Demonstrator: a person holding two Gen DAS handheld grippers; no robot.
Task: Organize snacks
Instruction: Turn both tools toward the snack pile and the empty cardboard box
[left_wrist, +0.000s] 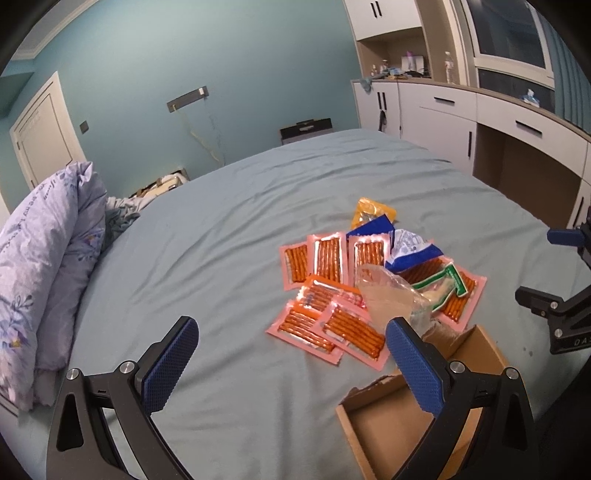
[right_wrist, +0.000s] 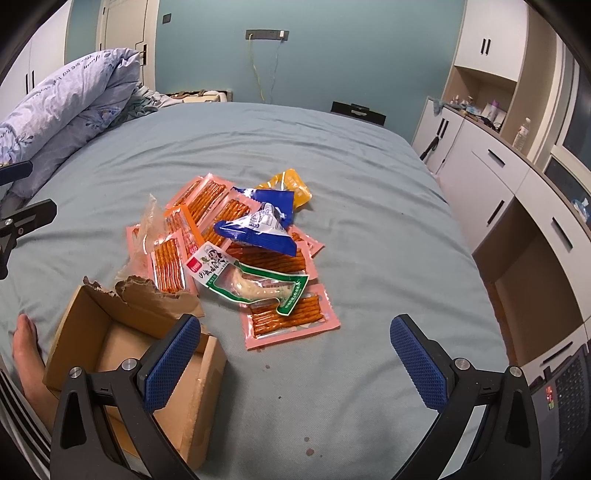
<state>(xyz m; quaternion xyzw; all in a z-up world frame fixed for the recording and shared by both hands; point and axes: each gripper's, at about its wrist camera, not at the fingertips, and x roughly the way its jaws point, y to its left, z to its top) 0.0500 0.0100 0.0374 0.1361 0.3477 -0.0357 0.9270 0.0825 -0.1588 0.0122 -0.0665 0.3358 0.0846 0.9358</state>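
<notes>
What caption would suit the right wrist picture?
Open right hand-held gripper above a bed, facing piled snack packets beside an empty cardboard box.

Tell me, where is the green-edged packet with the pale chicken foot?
In the right wrist view the green-edged packet lies mid-frame atop the pink snack packs, below the blue bag, right of the cardboard box.

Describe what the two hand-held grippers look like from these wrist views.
Both look alike. The left hand-held gripper has two black metal fingers with cut-out slots and silver round bolts, each tipped by a blue pad with a dotted grip texture. The right hand-held gripper has the same black frame, silver bolts and blue textured pads. No cables or sleeves show.
</notes>
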